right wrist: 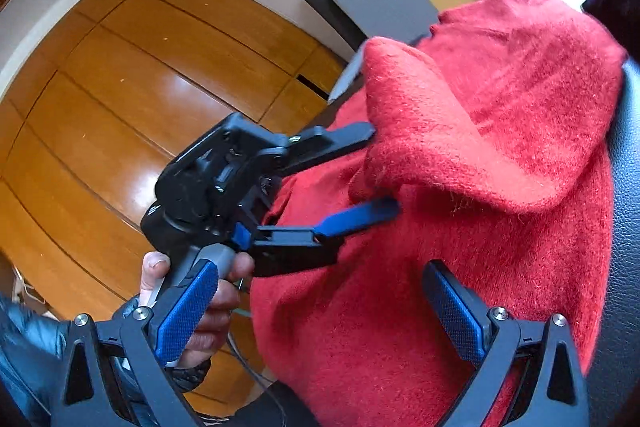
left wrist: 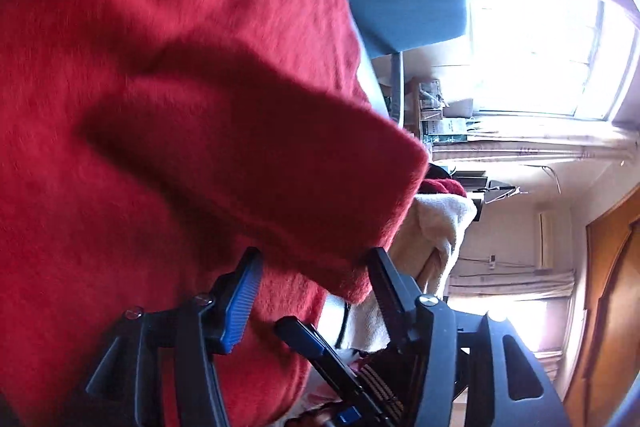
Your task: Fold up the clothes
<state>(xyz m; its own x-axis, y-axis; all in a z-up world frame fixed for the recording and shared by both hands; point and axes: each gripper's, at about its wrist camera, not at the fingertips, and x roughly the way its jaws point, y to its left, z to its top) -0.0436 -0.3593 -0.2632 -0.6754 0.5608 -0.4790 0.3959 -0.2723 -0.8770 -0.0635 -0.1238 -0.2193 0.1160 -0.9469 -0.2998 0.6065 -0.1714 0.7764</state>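
Observation:
A fuzzy red sweater [left wrist: 160, 75] fills the left wrist view and also shows in the right wrist view [right wrist: 500, 147], lying on a dark seat. My left gripper [left wrist: 316, 259] is open, its jaws wide apart, with a folded sleeve or flap [left wrist: 280, 167] of the sweater lying between them. In the right wrist view the left gripper [right wrist: 380, 171] shows from the side, open around that flap [right wrist: 420, 131]. My right gripper [right wrist: 316, 303] is open and empty, just above the sweater's lower part.
A dark leather seat [right wrist: 628, 187] lies under the sweater. A wooden floor [right wrist: 120, 87] is to the left. A blue and yellow chair [left wrist: 408, 7], a bright window [left wrist: 540, 39] and cream cloth [left wrist: 436, 227] are behind. A hand [right wrist: 212, 303] holds the left gripper's handle.

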